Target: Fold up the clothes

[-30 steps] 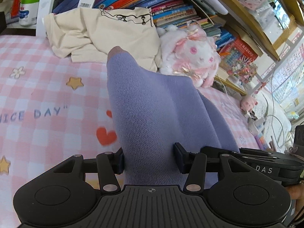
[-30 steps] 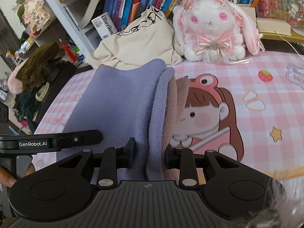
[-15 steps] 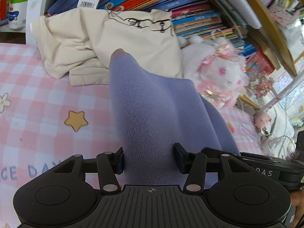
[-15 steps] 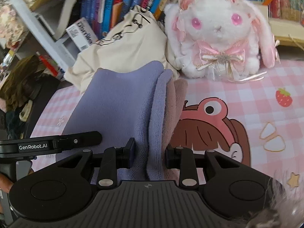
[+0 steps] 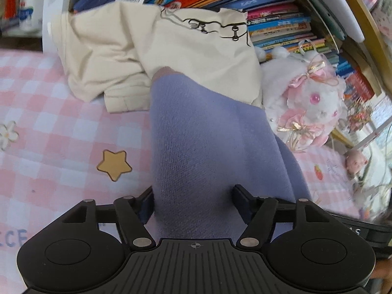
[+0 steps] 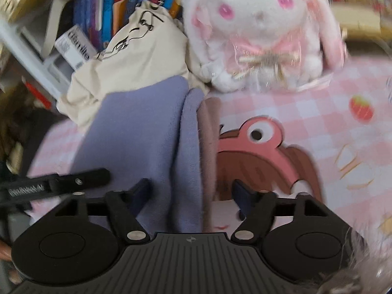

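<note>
A folded lavender knit garment (image 5: 203, 147) with a mauve inner layer lies on the pink checked bed cover (image 5: 61, 152). My left gripper (image 5: 194, 196) has its jaws around the garment's near end, closed on the thick fold. In the right wrist view the same garment (image 6: 152, 132) runs forward between my right gripper's (image 6: 191, 193) fingers, which now stand wide apart and no longer press it. The mauve layer (image 6: 208, 132) shows along its right edge. The left gripper's body (image 6: 56, 183) shows at the left.
A crumpled cream garment (image 5: 152, 46) lies just beyond the lavender one, against a bookshelf (image 5: 245, 5). A white and pink plush rabbit (image 6: 259, 29) sits to the right of it. The cover's cartoon girl print (image 6: 264, 152) lies at the right.
Both grippers have moved forward with the lavender garment towards the cream garment and the rabbit. My right gripper's jaws have opened and let the fold go. The left stays closed on it.
</note>
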`<state>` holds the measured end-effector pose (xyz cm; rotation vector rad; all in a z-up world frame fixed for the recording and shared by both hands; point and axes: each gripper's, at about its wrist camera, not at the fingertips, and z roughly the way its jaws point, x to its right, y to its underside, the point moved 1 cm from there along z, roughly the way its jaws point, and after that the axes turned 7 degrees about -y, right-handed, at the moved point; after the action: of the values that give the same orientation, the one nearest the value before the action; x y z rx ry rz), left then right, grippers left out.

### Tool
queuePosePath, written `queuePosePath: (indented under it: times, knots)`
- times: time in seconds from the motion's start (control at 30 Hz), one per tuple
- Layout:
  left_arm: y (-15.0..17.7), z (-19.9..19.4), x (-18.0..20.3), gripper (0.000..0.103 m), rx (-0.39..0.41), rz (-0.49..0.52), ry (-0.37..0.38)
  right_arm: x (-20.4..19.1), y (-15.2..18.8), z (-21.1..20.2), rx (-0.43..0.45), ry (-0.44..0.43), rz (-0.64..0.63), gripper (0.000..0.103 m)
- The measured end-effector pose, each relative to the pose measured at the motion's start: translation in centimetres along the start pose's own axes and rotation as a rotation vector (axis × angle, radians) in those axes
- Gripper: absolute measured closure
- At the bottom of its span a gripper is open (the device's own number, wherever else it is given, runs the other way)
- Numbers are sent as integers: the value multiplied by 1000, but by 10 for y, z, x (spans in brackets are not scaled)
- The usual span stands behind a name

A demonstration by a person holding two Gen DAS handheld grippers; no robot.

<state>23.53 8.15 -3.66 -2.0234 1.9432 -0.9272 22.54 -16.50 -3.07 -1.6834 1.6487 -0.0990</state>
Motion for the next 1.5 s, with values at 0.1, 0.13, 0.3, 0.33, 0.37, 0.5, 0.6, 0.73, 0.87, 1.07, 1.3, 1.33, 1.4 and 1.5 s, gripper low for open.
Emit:
queuePosePath:
  times: [0.1,0.13,0.3,0.33,0.37,0.5,0.6,0.73,0.87,1.07,1.3,1.33,1.4,1.5]
  knots:
    - [4,-12,7,35,38,50,-46,-8,2,-15,28,25,-87,23]
    - [7,-18,9,34,58,63,-60,-10,3,-20,42,27,-99,23]
    - [26,-51,24,24,165,108,-110,-15,11,-48,104,34,-136,18]
    - [30,-57,26,22,181,109,-117,-16,14,-54,115,43,-141,17]
    - [36,-63,29,21,194,108,-124,-16,17,-58,124,52,-142,17]
    - [57,-81,40,20,217,117,-141,-14,36,-77,146,87,-136,13]
    - [76,-92,46,17,232,117,-131,-13,54,-90,143,125,-147,12]
    - [100,-104,52,12,260,95,-142,-16,84,-106,152,178,-205,7]
    - [122,-111,57,11,262,85,-179,-19,110,-118,154,205,-238,5]
    - [153,-122,65,11,278,90,-229,-22,144,-132,146,222,-241,4]
    - [181,-129,74,11,284,123,-267,-21,169,-145,154,255,-198,4]
    - [183,-130,75,11,285,134,-272,-21,171,-147,157,256,-194,4]
    - [184,-132,78,11,292,136,-284,-20,172,-150,163,258,-190,3]
    - [186,-134,80,10,296,137,-293,-20,173,-152,166,264,-189,3]
